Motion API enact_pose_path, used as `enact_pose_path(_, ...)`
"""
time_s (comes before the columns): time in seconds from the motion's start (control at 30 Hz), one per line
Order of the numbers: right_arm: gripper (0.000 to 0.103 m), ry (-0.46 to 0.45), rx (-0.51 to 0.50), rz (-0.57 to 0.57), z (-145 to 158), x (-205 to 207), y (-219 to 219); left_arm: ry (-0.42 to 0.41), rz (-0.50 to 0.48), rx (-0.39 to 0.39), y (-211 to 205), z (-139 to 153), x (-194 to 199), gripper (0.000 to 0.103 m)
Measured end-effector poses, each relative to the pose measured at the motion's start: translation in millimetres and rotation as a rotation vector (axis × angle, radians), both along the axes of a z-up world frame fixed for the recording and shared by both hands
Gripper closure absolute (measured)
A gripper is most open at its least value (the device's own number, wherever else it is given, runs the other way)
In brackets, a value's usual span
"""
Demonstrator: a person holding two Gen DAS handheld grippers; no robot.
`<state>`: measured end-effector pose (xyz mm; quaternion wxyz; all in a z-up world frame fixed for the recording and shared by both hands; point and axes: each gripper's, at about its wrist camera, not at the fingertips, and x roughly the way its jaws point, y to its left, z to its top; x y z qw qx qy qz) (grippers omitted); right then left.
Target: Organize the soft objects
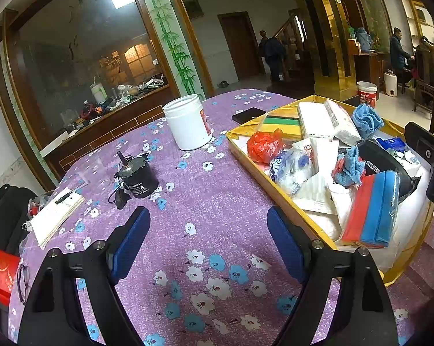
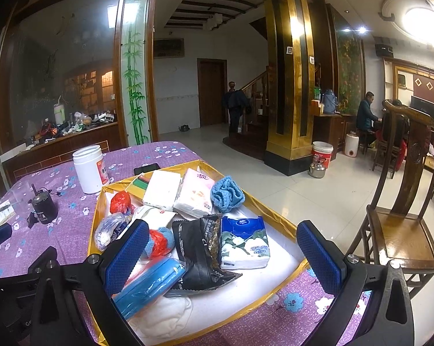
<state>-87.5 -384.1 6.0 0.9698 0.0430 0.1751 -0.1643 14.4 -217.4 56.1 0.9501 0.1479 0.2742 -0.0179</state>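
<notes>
I am holding both the left gripper point(image 1: 208, 240) and the right gripper point(image 2: 222, 252) released and empty; the right is hovering over the gold tray point(image 2: 277, 216), piled with tissue packs point(image 2: 243, 242).

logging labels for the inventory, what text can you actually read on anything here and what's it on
Nothing reads in full.
"8": possibly, on the black cylindrical motor's label; other lines blurred.
White plastic jar's red label: blurred.
Blue-and-white floral tissue pack: print too small.
Pink-topped tissue pack: characters unclear.
Black foil pouch: white lettering illegible.
</notes>
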Motion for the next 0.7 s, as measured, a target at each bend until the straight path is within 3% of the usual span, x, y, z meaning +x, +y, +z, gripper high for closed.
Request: enact_pose_path(0.7,0.0,0.006,0.002,0.006,0.1,3.3,1.0,0.041,0.011,-0.01,4.7,-3.1,5.4,0.02)
